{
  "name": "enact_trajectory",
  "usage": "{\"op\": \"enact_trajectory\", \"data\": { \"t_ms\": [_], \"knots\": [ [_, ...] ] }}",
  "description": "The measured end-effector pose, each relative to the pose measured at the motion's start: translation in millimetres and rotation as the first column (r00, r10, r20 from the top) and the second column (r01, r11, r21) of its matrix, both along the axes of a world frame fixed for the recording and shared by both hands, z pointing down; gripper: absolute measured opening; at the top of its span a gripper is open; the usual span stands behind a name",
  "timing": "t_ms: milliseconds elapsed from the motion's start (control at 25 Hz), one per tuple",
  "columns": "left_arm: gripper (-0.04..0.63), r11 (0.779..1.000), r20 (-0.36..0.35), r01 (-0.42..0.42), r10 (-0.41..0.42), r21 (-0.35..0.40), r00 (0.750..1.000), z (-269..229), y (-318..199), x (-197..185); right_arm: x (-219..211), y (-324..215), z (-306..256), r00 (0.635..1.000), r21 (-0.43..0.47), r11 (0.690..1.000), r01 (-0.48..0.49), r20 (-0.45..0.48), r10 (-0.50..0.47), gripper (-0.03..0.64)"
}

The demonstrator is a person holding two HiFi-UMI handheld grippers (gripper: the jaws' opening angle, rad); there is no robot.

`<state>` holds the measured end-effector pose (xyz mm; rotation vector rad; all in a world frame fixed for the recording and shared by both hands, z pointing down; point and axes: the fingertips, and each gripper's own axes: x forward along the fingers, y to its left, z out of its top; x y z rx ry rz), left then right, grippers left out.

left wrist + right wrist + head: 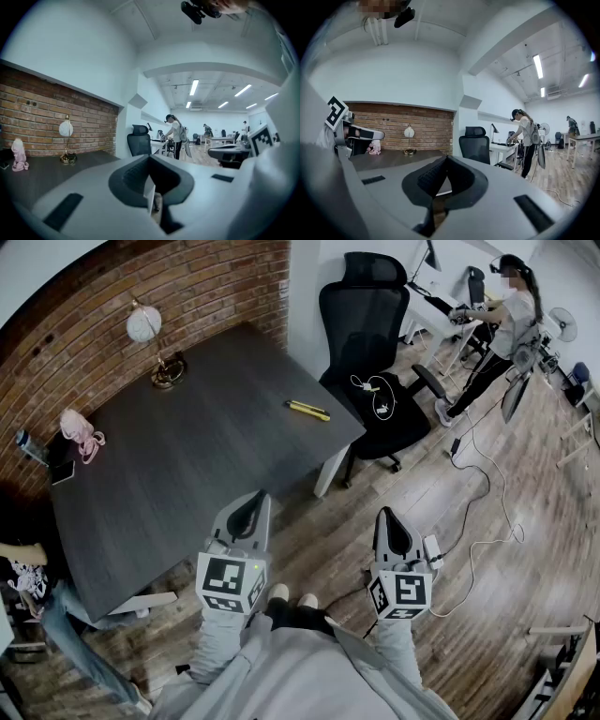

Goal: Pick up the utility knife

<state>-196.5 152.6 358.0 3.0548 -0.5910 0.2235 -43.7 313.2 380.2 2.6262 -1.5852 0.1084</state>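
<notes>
With the left gripper (251,508) and right gripper (391,521) both pressed together and empty, the reach seems unstarted: the yellow utility knife (307,410) lies well ahead of both, and next calls for spread jaws.

Open tabletop (187,456) around knife (307,410), chair (364,315) (black) beyond

The slim yellow utility knife (307,410) lies on the dark rectangular wooden table (187,484), near its far right edge. A white globe lamp on a brass base (150,334) stands at the far left, before the red brick wall (216,282). A small pink figurine (82,435) sits at the left edge. A black high-backed office chair (370,334) stands right of the table.
</notes>
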Motion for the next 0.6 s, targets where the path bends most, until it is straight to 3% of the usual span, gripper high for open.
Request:
{"op": "enact_trajectory", "data": {
  "t_ms": [600],
  "knots": [
    [0.018, 1.0, 0.026, 0.017, -0.016, -0.008, 1.0, 12, 30, 9, 11, 32, 3, 0.999, 0.04, 0.999, 0.015, 0.033, -0.016, 0.018]
  ]
}}
